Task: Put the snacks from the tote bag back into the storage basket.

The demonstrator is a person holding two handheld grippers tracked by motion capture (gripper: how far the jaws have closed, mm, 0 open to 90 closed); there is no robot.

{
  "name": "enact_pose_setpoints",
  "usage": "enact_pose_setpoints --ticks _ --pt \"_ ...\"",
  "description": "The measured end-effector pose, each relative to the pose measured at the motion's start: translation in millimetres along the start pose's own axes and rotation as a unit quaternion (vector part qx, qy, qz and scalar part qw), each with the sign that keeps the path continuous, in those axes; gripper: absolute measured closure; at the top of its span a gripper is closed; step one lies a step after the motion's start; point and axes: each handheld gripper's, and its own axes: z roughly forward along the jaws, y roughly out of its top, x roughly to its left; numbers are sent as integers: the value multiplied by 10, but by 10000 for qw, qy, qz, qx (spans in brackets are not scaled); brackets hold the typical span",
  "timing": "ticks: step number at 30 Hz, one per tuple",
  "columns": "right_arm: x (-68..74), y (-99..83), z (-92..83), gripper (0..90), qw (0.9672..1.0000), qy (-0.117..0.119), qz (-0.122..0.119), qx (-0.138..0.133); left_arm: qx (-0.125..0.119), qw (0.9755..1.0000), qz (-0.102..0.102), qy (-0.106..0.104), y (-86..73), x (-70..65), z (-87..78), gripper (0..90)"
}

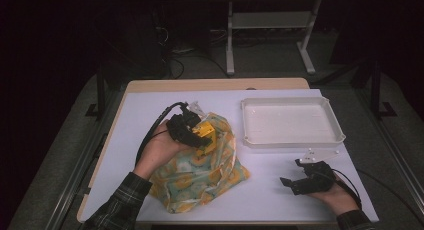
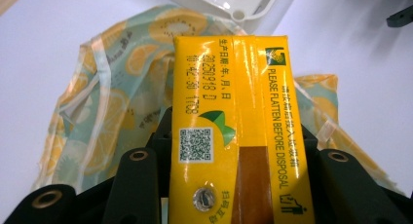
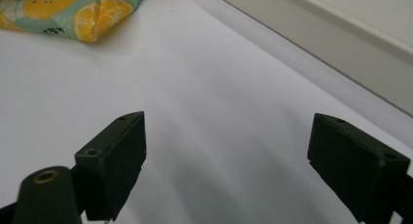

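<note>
Left gripper [image 2: 238, 185] is clamping the yellow drink carton [image 2: 238, 112] by its narrow sides above the fruit-print bag [image 1: 200, 175]; probably light, glossy, crushable, so squeeze gently near mid-body; right gripper [image 3: 226, 160] is idling over the surface, jaws apart.

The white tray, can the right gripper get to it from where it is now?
Probably yes. The right gripper sits open and empty just in front of the white tray, with bare table between them. The fruit-print bag and the left gripper, holding the yellow carton, are off to the side.
</note>
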Motion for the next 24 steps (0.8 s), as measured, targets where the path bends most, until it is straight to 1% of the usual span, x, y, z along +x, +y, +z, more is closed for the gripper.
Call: enact_pose_setpoints --ticks 5,8,9,14,17,19,24 --pt "-1 1 -3 137 10000 0 4 7 -51 10000 62 -46 66 -6 -26 536" --pt "-2 1 -2 137 10000 3 -3 9 -87 9999 56 -37 95 -15 -34 536" --pt "1 1 0 137 10000 3 -3 -9 -86 9999 104 -42 126 -20 -44 536" --pt "0 -2 -3 137 10000 14 27 -24 -168 9998 118 -80 189 -43 -29 536" --pt "-1 -7 4 137 10000 52 36 -49 -124 9998 158 -75 221 -49 -28 537" --pt "3 -9 4 137 9999 84 49 -41 -151 9997 193 -76 260 -62 -8 537" --pt "9 -12 4 137 9999 112 44 -20 -163 9997 190 -83 307 -76 30 537"
